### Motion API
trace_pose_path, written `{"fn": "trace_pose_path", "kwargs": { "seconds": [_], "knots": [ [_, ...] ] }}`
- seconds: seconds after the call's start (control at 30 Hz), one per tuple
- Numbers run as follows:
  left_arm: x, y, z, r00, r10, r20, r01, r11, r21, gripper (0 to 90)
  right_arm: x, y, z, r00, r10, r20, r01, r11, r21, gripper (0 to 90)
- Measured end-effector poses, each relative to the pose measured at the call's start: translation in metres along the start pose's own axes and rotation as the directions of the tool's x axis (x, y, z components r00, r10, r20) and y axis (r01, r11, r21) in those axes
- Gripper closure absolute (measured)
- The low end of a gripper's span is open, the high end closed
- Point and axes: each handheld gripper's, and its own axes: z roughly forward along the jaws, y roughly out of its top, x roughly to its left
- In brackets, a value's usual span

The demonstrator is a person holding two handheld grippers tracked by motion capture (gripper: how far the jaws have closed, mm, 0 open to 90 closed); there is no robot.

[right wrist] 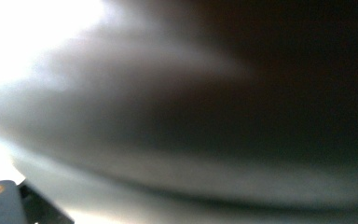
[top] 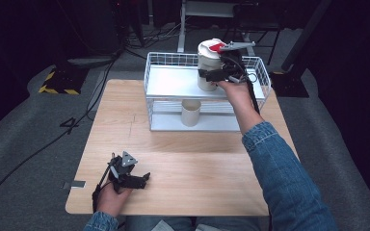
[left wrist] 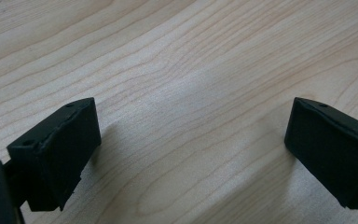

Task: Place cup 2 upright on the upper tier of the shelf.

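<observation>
High view: right gripper (top: 215, 74) is sitting against the white cup (top: 208, 65) on the rack (top: 173, 83) top shelf; finger spread hard to tell. Left gripper view: fingers (left wrist: 56, 156) are standing wide, empty, over the surface (left wrist: 191, 70). Right gripper view: blurred, unreadable.

left gripper (top: 142, 178) open, right gripper (top: 211, 74) raised

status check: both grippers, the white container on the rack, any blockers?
Left gripper open, idle over the table. Right gripper at white container on rack's top shelf; grip unclear. White cup below, nothing blocking.
</observation>
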Motion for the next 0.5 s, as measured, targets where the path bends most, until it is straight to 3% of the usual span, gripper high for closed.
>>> {"fn": "trace_pose_path", "kwargs": {
  "seconds": [0.27,0.5],
  "knots": [
    [0.0,0.0,0.0,1.0,0.001,0.0,-0.001,1.0,0.0,4.0,0.001,-0.002,-0.003,0.9999,0.011,0.007,-0.011,1.0,-0.006,0.3],
    [0.0,0.001,0.001,1.0,0.0,-0.001,0.0,1.0,0.001,4.0,0.002,-0.005,-0.02,1.0,-0.005,0.004,0.005,1.0,-0.024,0.3]
  ]
}}
